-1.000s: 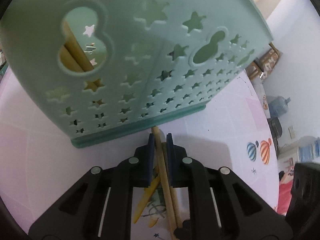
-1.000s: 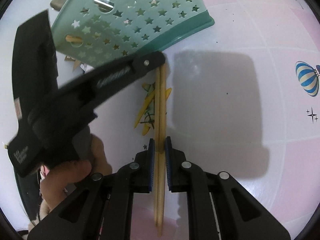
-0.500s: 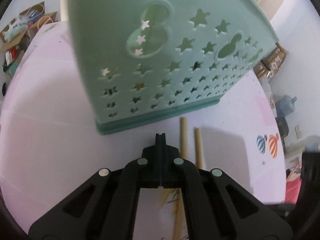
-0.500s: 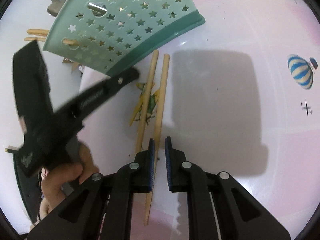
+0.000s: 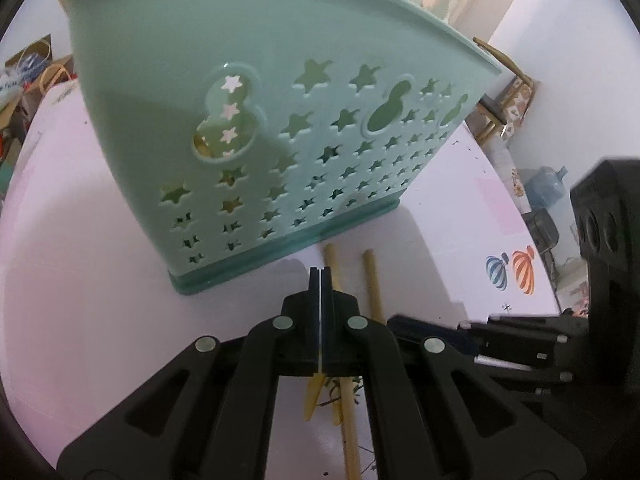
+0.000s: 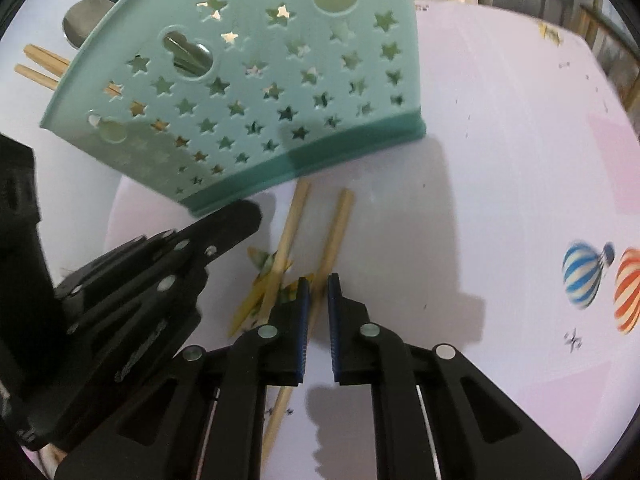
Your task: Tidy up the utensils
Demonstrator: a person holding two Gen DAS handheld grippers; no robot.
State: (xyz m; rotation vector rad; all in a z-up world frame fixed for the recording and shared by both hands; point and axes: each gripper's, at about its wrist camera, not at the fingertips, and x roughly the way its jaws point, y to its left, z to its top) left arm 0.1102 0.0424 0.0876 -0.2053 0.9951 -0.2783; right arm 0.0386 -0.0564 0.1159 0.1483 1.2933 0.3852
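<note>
Pale wall [image 5: 568, 92]; water jug [image 5: 548, 186] on floor; wooden chair [image 5: 500, 96]; cluttered boxes [image 5: 24, 80].

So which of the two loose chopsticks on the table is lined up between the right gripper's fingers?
The one farther from the left gripper: this chopstick runs between the right gripper fingers. The other chopstick passes outside them.

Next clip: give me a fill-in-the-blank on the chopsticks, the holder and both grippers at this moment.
1. The two loose chopsticks lie on the ___, in front of the green utensil holder.
2. The cut-outs covering the holder's wall are mostly shaped like ___.
3. The left gripper has its fingers ___, with nothing between them.
4. The printed balloons near the right gripper number ___.

Missing words: table; stars; shut; two
</note>
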